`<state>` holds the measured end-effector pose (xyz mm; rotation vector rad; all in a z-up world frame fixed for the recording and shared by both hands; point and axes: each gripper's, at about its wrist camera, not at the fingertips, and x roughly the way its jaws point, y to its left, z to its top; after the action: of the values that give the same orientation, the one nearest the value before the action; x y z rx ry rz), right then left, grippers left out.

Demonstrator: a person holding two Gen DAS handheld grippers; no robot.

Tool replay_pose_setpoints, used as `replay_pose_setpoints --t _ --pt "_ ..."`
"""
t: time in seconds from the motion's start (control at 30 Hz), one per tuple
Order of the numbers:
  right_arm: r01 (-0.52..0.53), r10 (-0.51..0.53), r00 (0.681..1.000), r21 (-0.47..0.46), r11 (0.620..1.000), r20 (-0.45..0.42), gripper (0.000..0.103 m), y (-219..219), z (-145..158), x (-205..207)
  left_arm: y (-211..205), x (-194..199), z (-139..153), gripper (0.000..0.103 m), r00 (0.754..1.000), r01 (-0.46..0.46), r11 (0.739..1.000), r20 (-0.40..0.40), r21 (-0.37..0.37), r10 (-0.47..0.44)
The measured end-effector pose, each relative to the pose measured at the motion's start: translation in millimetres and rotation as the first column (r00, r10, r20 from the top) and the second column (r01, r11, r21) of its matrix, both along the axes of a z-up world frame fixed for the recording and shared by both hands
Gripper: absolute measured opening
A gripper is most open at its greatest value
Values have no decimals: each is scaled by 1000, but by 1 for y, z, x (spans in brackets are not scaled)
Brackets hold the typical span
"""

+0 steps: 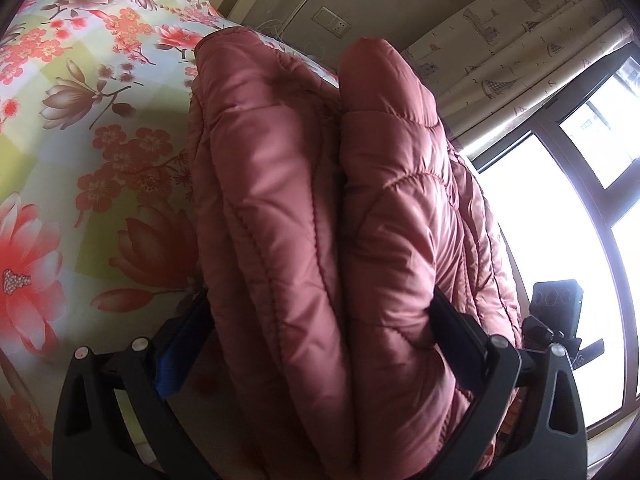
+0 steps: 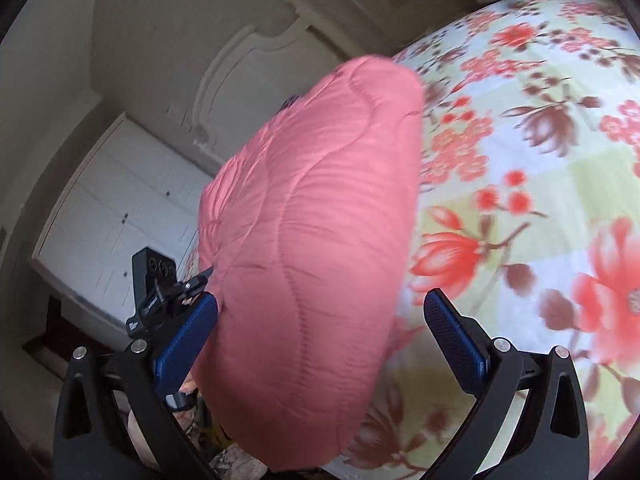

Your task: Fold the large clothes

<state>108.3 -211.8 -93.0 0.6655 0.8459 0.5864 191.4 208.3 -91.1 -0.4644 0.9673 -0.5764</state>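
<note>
The left gripper (image 1: 316,332) clenched its jaws on the doubled pink quilted padded jacket (image 1: 320,208) above the floral-sheeted bed (image 1: 80,128), the right gripper (image 2: 320,336) stood released around it, best regripped at the free edge

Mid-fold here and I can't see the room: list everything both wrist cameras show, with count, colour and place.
Quilted jacket: one, pink, doubled into thick folds, over the bed.
Bedsheet: one, pale with red and brown flowers, under the jacket.
Curtain: one, cream, printed, beside the window.
Window: one, dark frame, bright, on the right in the left wrist view.
Wardrobe: one, white, behind the bed.
Cabinet: one, white, by the wardrobe.
Left gripper: black, clamped around the jacket folds.
Right gripper: black, blue pads, open; right pad clear of the jacket.
</note>
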Motion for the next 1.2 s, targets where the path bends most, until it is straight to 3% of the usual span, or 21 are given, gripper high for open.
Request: replay_pose_setpoints --t 0.07,0.27,0.33,0.43,0.53,0.63,0.93,1.07,1.2 --pt "-33 32 999 -22 999 -11 99 13 1 6 1 0 -1 100 1000 2 1000 5 1 -2" --pt "-59 59 998 -39 998 1 98 27 -2 17 6 -4 -8 74 999 39 996 3 -84 -39" --pt "-59 60 998 -42 997 27 89 28 1 15 6 -9 -4 62 998 43 996 40 -81 -40" --pt "-49 56 994 -76 996 89 80 24 10 9 7 -15 -1 52 997 43 995 73 -92 -36" --pt "-38 51 988 -86 996 146 74 27 12 4 14 -16 -7 48 995 57 981 91 -187 -40" --pt "-26 39 979 -67 997 198 72 23 12 0 17 -14 -10 48 994 71 972 94 -224 -51" --pt "36 -9 964 -100 994 265 71 -6 33 21 -17 44 14 44 989 118 972 109 -205 -97" --pt "92 -56 951 -108 990 305 71 -30 57 52 -44 89 39 44 986 122 975 132 -187 -98" --pt "141 -103 940 -94 986 326 70 -59 72 101 -75 143 59 44 985 93 990 153 -106 -76"
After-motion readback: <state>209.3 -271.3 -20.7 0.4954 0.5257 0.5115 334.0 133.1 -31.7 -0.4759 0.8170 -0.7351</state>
